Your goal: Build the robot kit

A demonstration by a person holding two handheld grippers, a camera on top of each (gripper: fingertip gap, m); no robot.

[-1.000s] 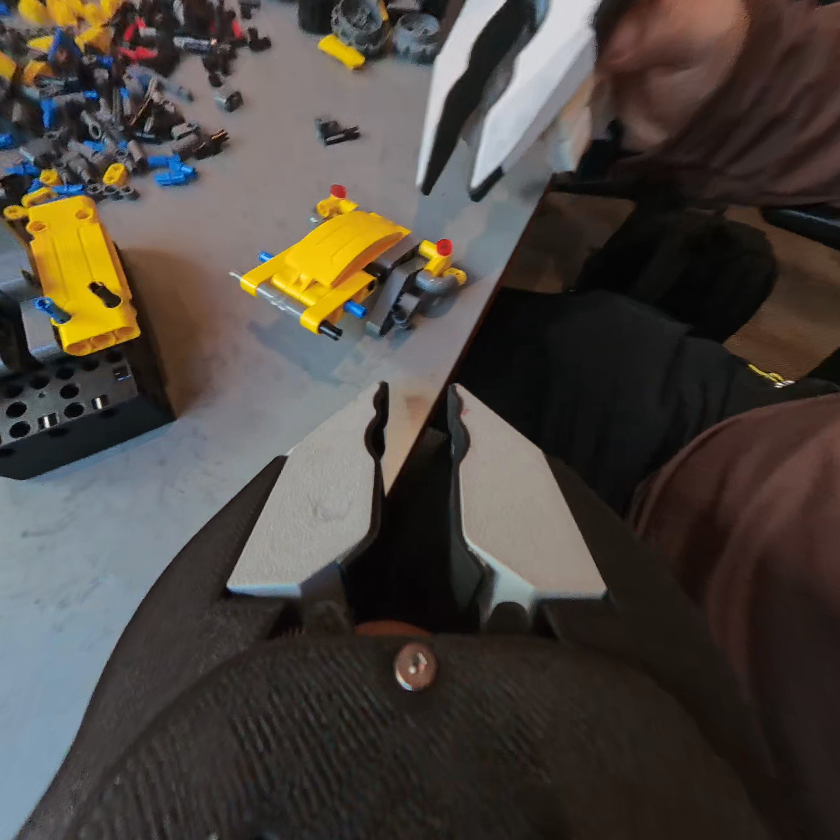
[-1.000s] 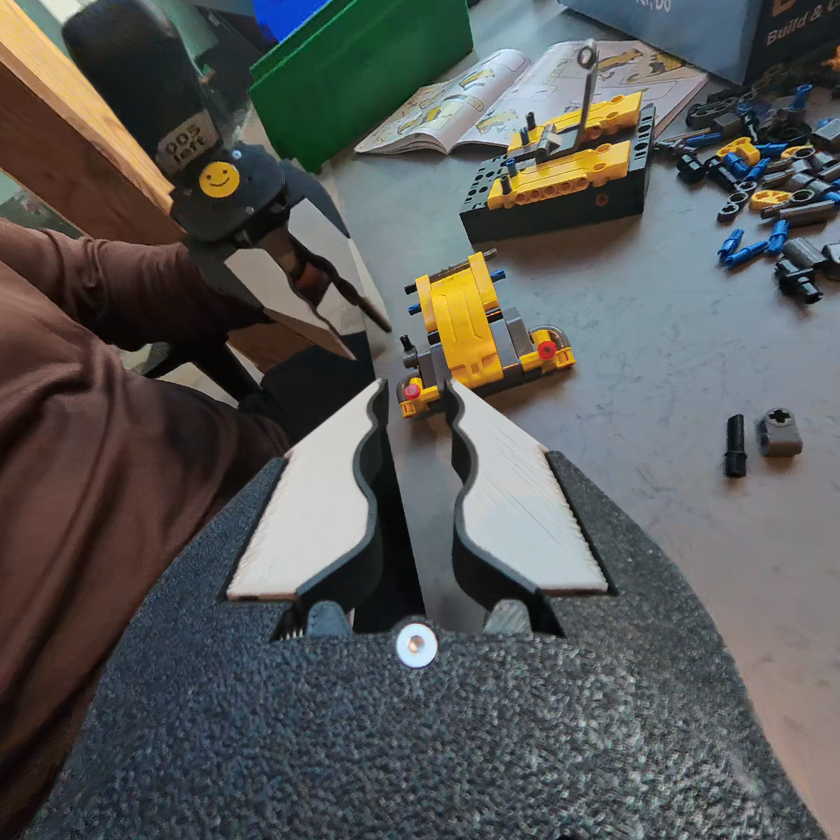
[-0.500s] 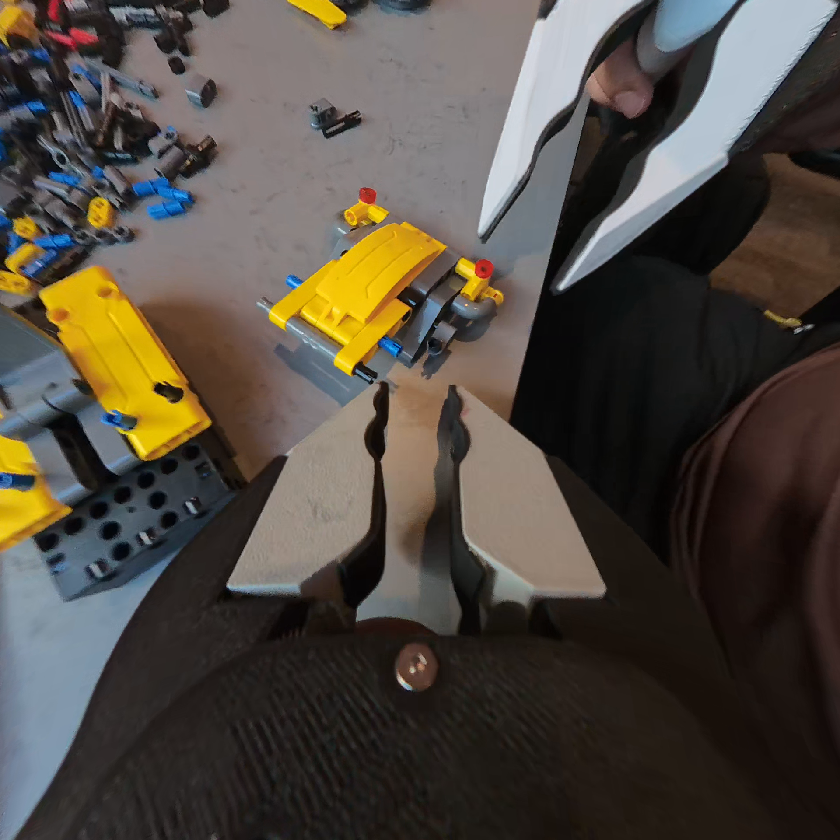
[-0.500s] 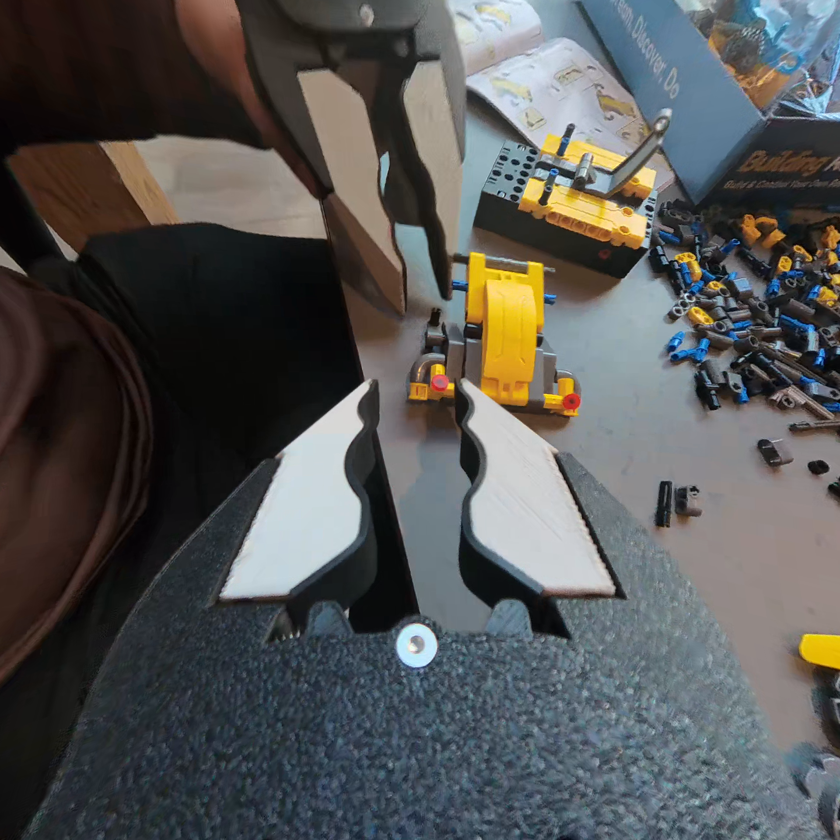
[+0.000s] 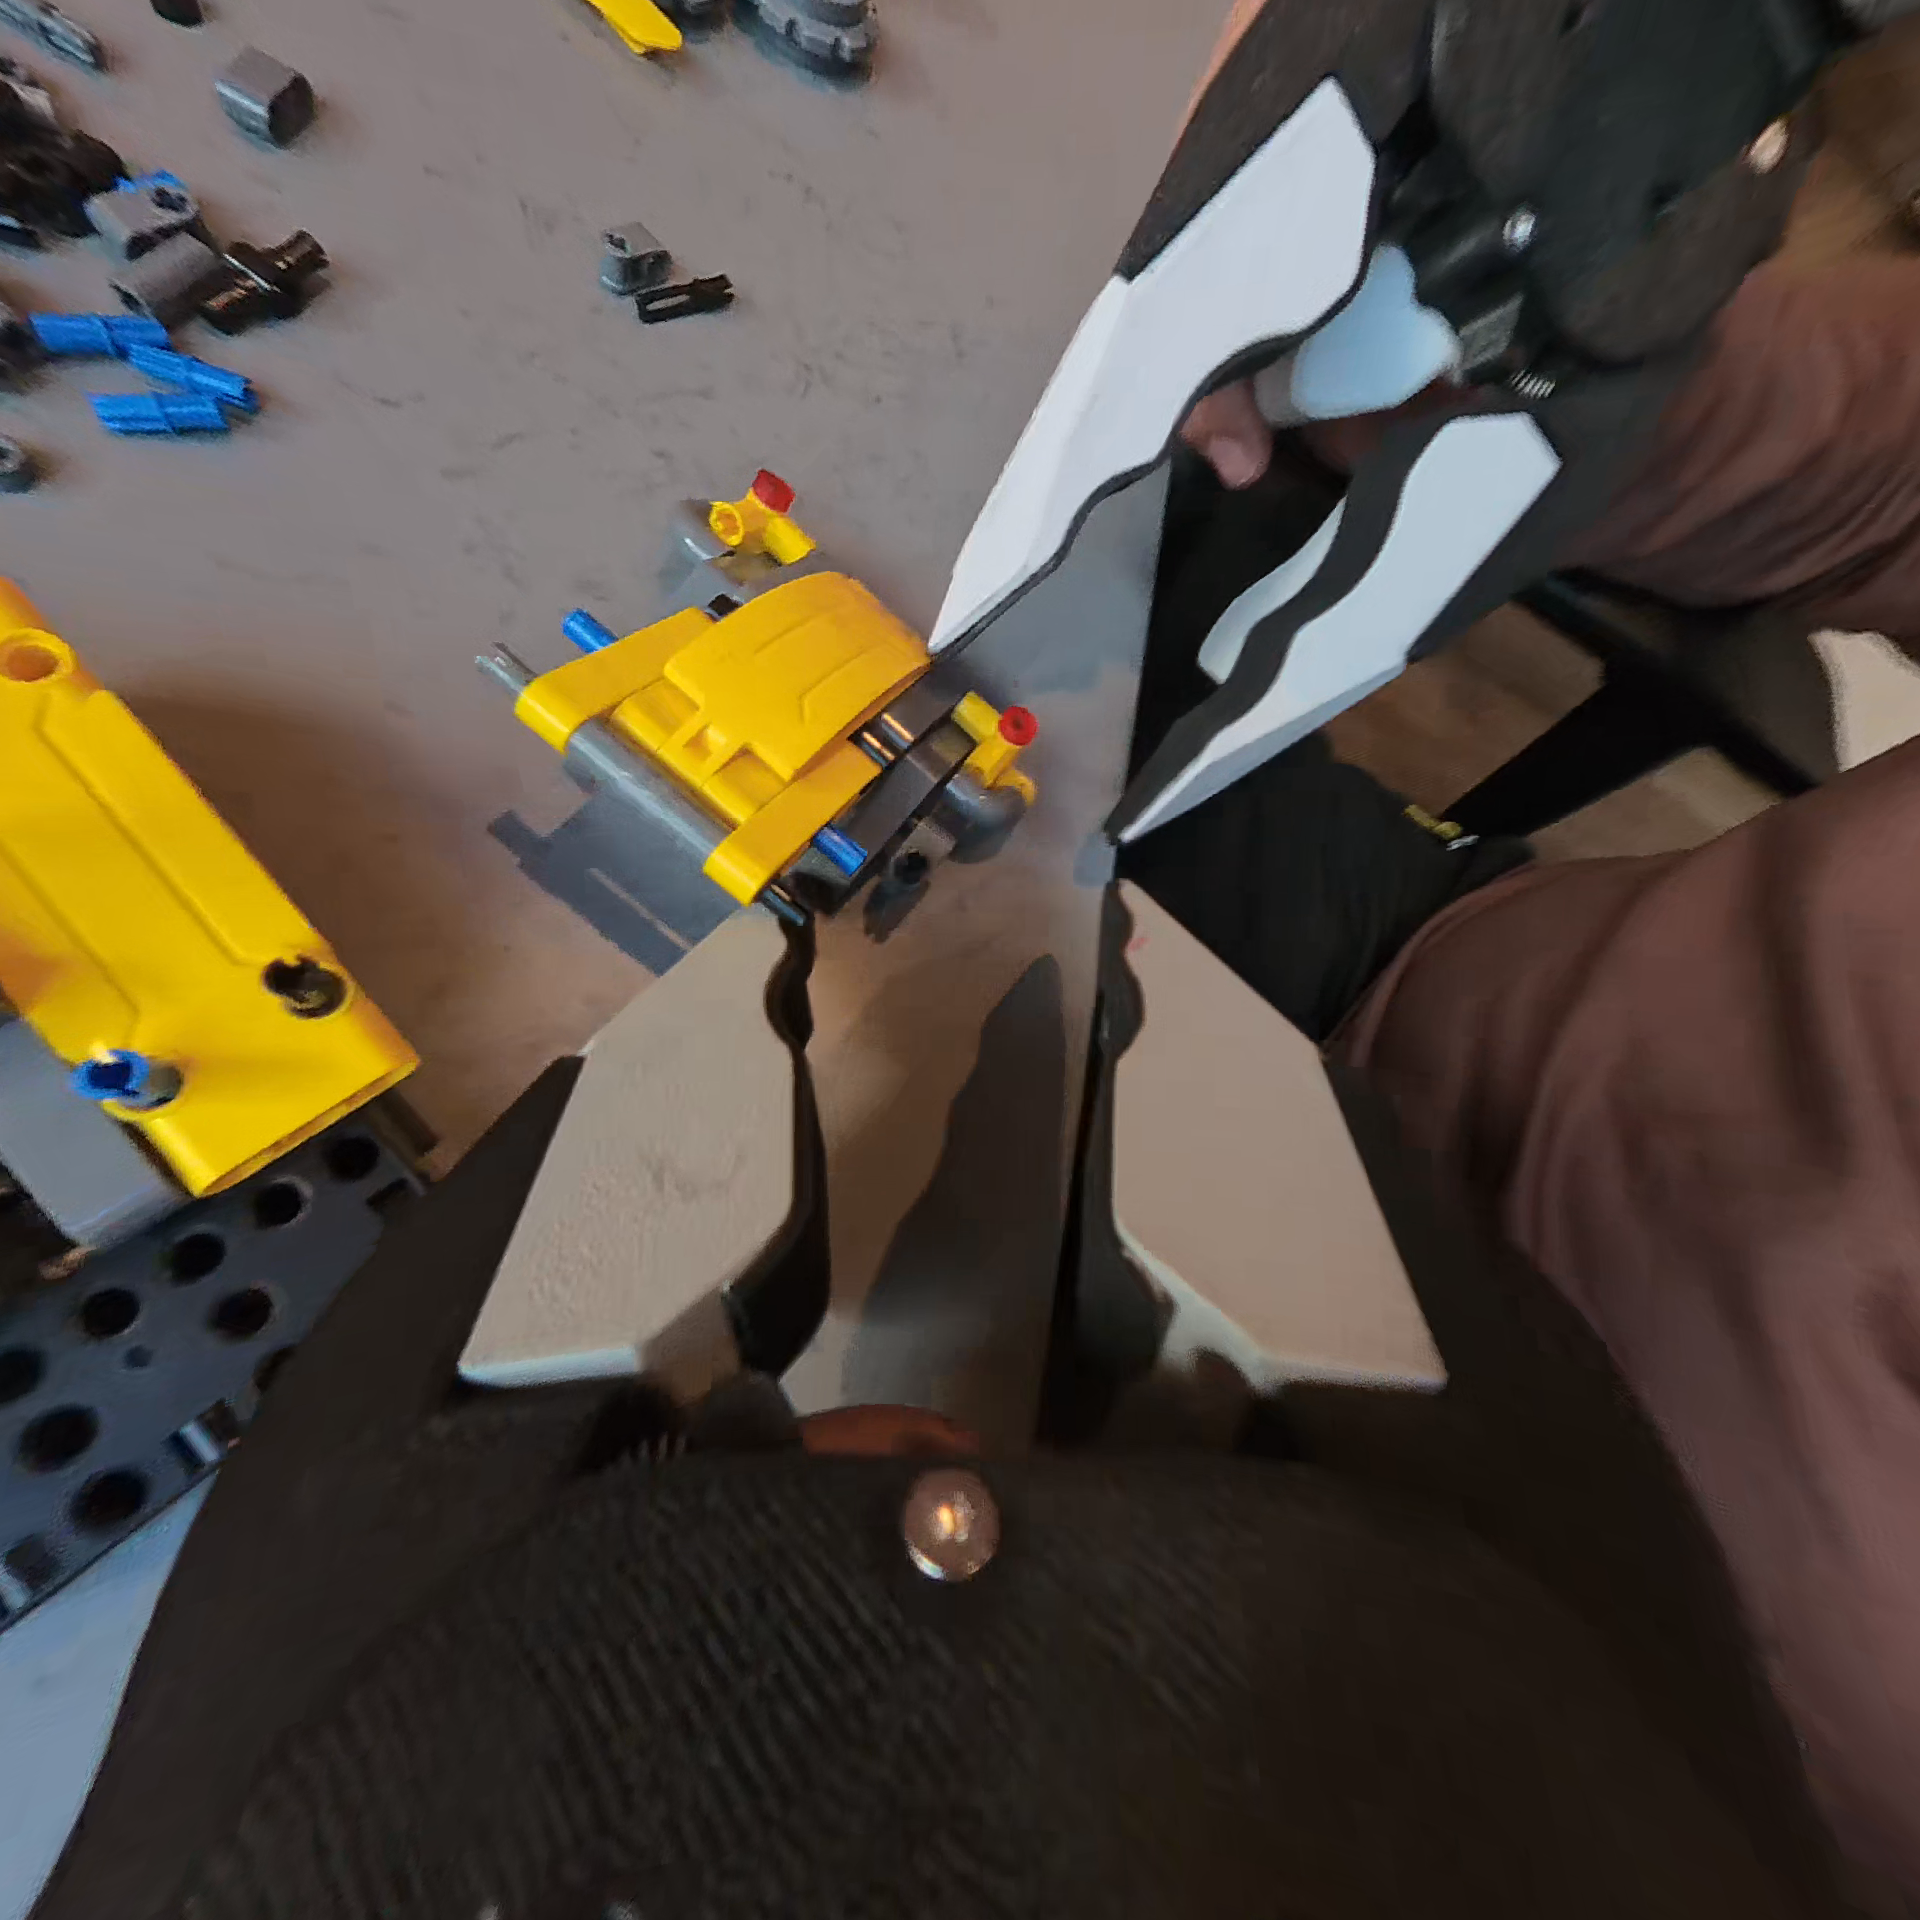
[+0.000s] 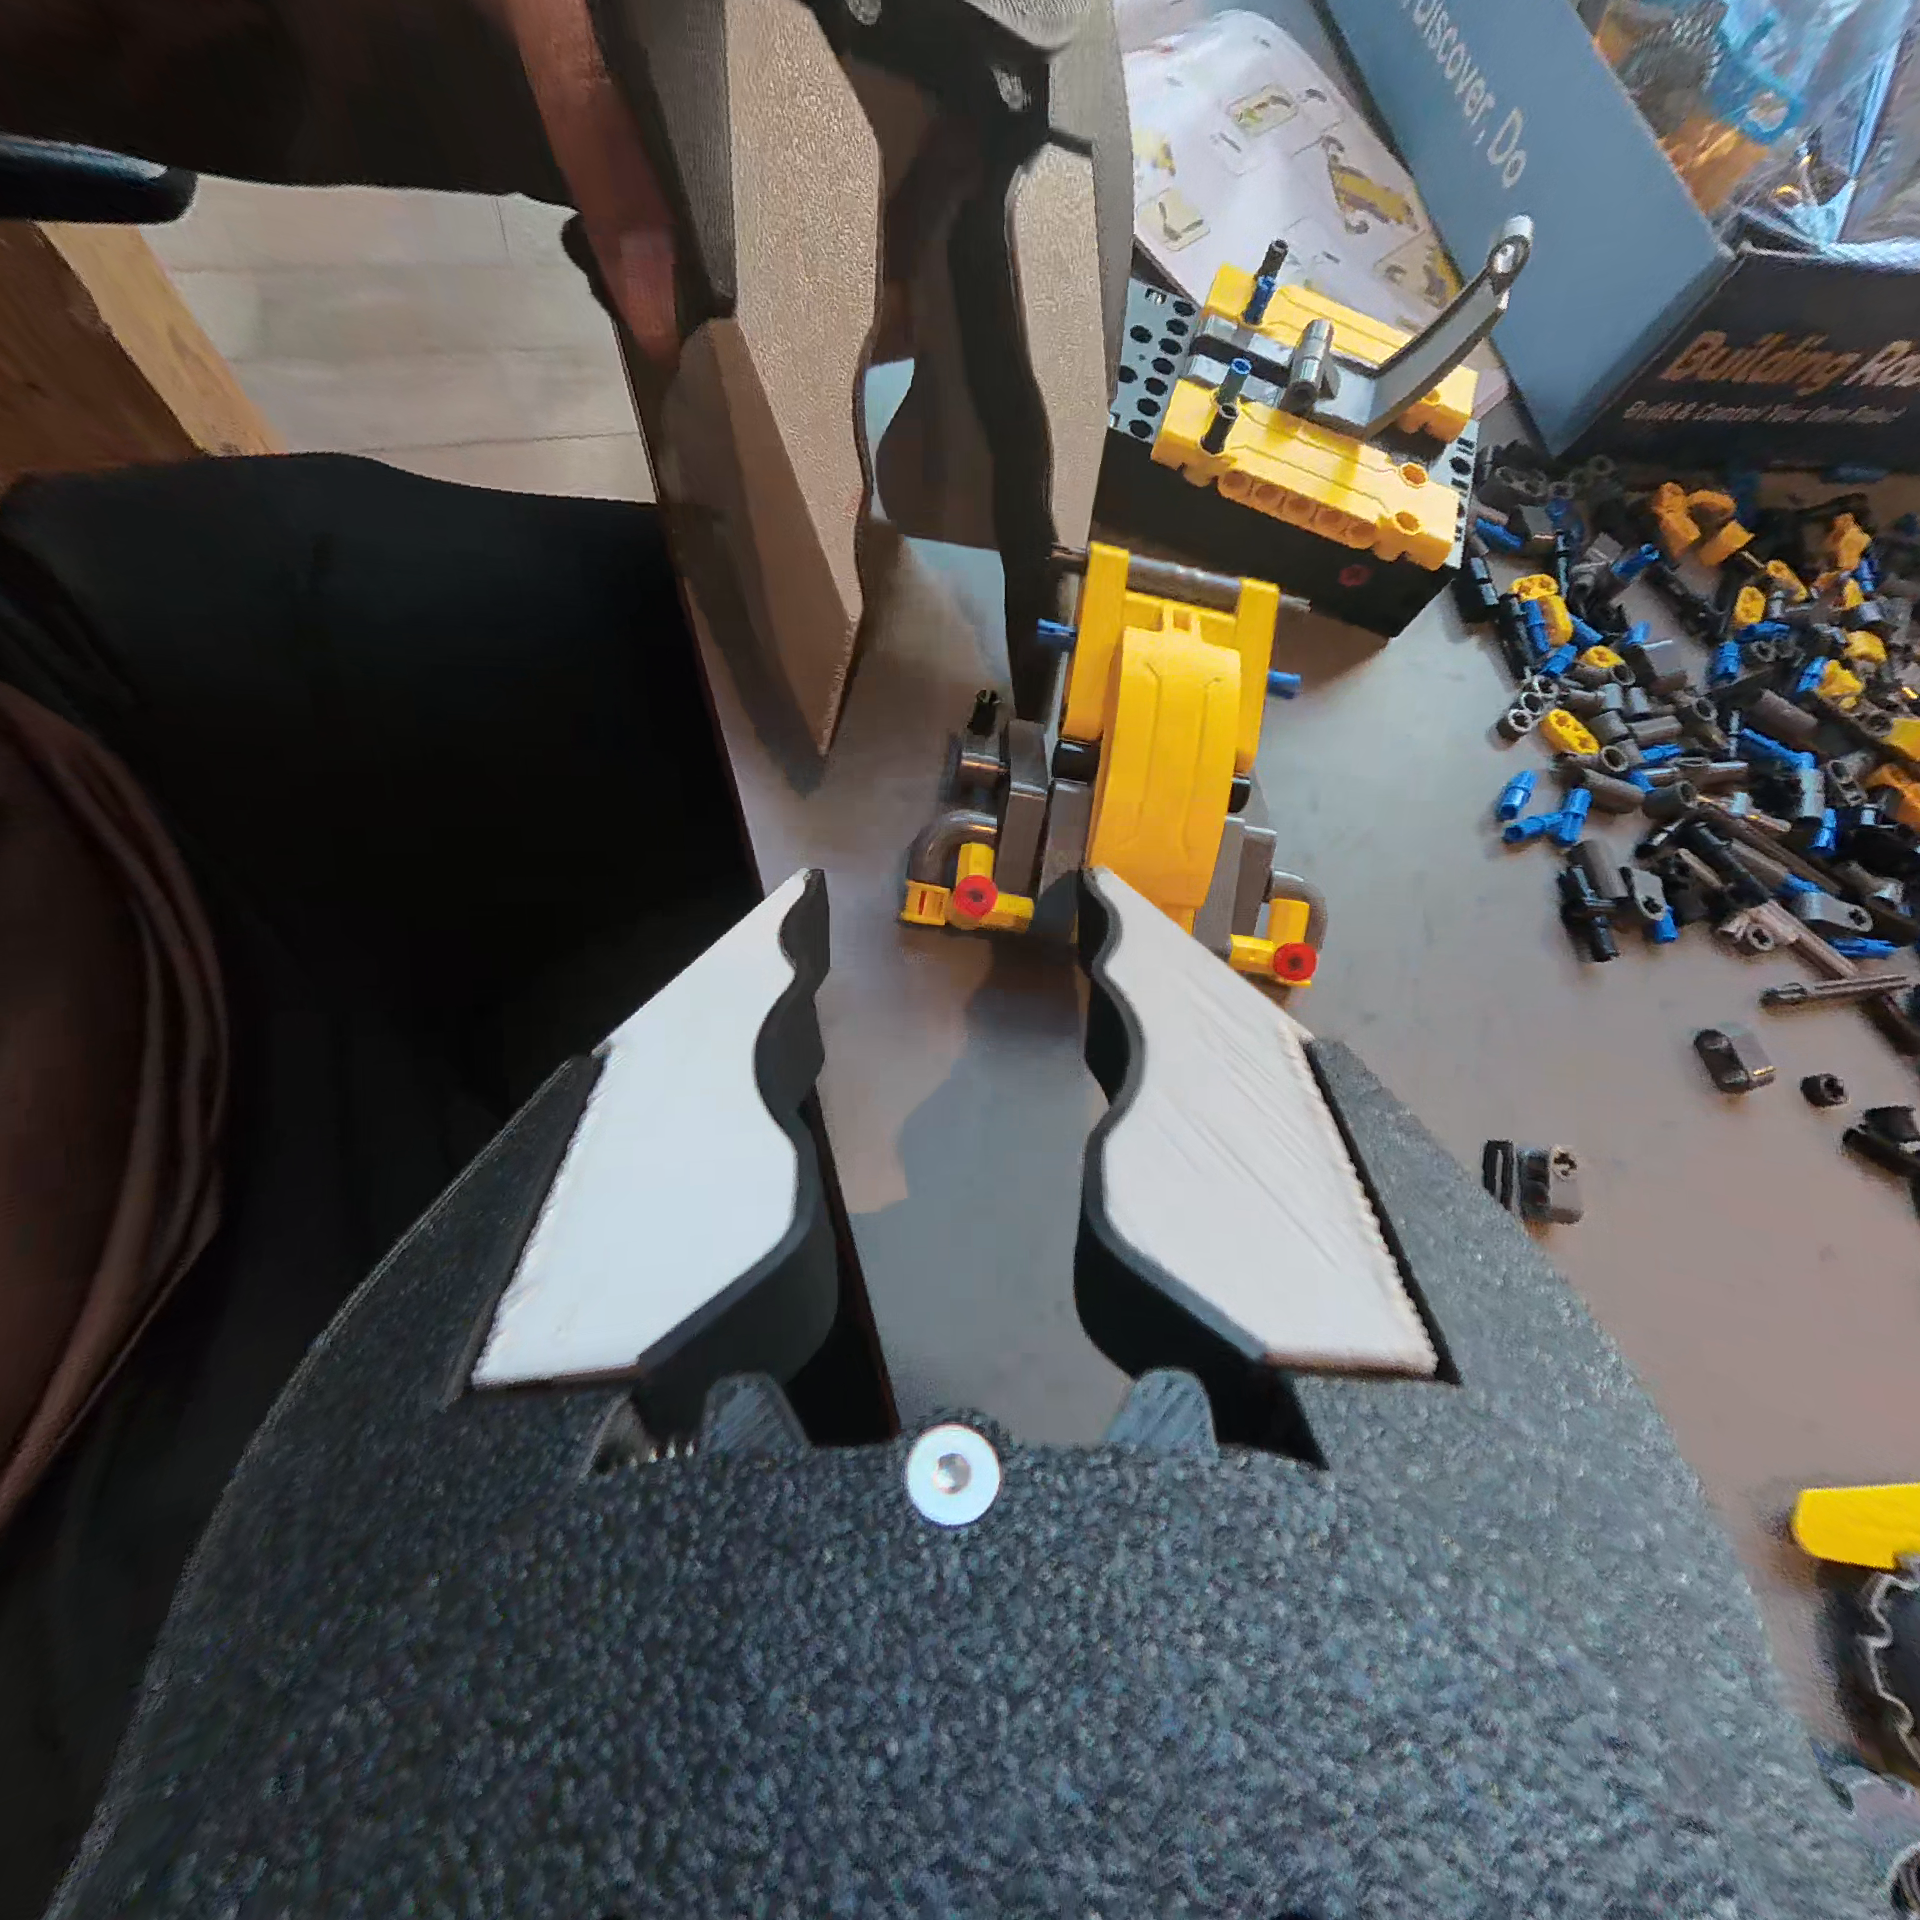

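Here the left gripper (image 5: 951, 914) hangs over the near edge of the grey desk (image 5: 436, 499), its fingers spread with a clear gap between them and nothing held. One fingertip sits right at the end of a small yellow and grey brick assembly (image 5: 769, 717); whether it touches is hard to tell. The other fingertip lies over the desk's edge, next to the person's dark trousers (image 5: 1299, 894).

The right gripper (image 6: 951, 894) is also parted and empty. It points at the same yellow and grey brick assembly (image 6: 1132, 790) from the opposite end; one fingertip overlaps the model's grey end between its two red studs, the other lies over bare desk (image 6: 1403, 831) beside it. In the left wrist view the right gripper (image 5: 1023, 743) comes down from above, one white finger (image 5: 1143, 384) tip right against the yellow hood, the other past the desk's edge.

The assembly lies flat close to the near edge of the desk. Farther in stands a larger black and yellow block (image 6: 1309, 468) with a grey bent lever (image 6: 1455, 322) rising from it. Behind it lie an open instruction booklet (image 6: 1247, 145) and a dark blue box (image 6: 1558, 208). A heap of small loose parts (image 6: 1704, 707), blue, black, grey and yellow, spreads toward the right side of the desk. A brown sleeve (image 5: 1662, 1195) fills the right of the left wrist view.
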